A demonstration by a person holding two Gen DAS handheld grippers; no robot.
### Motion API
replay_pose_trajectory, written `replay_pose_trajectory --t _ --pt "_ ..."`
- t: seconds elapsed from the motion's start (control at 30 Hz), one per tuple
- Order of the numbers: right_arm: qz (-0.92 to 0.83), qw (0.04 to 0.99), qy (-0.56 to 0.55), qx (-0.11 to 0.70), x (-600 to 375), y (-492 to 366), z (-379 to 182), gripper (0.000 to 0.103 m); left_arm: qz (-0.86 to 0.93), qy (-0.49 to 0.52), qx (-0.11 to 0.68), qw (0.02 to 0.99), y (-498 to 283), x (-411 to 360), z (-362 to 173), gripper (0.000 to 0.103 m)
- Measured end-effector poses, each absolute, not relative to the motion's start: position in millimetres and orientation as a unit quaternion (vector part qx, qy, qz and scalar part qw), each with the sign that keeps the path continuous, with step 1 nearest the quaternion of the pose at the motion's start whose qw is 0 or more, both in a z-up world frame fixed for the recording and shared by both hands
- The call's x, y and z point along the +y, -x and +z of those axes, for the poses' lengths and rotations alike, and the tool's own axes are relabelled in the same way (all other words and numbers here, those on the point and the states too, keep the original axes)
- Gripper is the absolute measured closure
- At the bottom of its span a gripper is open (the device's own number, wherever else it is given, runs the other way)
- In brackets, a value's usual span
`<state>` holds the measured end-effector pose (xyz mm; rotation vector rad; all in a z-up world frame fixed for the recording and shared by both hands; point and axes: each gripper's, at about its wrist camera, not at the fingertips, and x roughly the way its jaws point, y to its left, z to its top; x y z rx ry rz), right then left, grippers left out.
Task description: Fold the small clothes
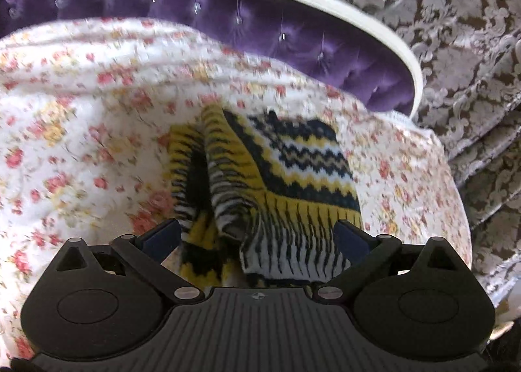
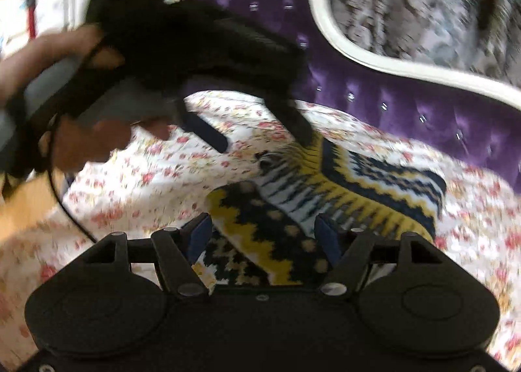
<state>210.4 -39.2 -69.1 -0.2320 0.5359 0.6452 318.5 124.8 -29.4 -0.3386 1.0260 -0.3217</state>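
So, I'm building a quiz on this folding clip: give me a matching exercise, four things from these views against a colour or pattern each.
Things:
1. knitted garment
2. bedspread
3. headboard
4. curtain

Looks:
A. purple, tufted with shiny buttons
B. white with small pink and yellow flowers
C. yellow, navy and white zigzag bands
D. brown and grey damask pattern

Pairs: 1-C, 2-B, 3-A, 4-D
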Motion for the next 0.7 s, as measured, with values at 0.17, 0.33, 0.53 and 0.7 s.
replay_pose_trajectory --t 0.17,0.33,0.53,0.7 --pt "0.306 0.904 0.148 0.258 -24 -214 -83 0.029 -0.158 0.175 0.511 0.826 -327 121 -44 0.012" --pt "0.302 0.904 0.191 0.236 -15 -211 -90 0.032 -0.175 0.180 0.515 0.820 -332 113 -47 0.021" --pt "0.294 0.905 0.199 0.234 -15 -211 -93 0.064 -0.168 0.174 0.522 0.818 -338 101 -52 0.052" --pt "0.283 0.920 0.126 0.242 -31 -215 -82 0.089 -0.162 0.162 0.492 0.840 -329 101 -38 0.089"
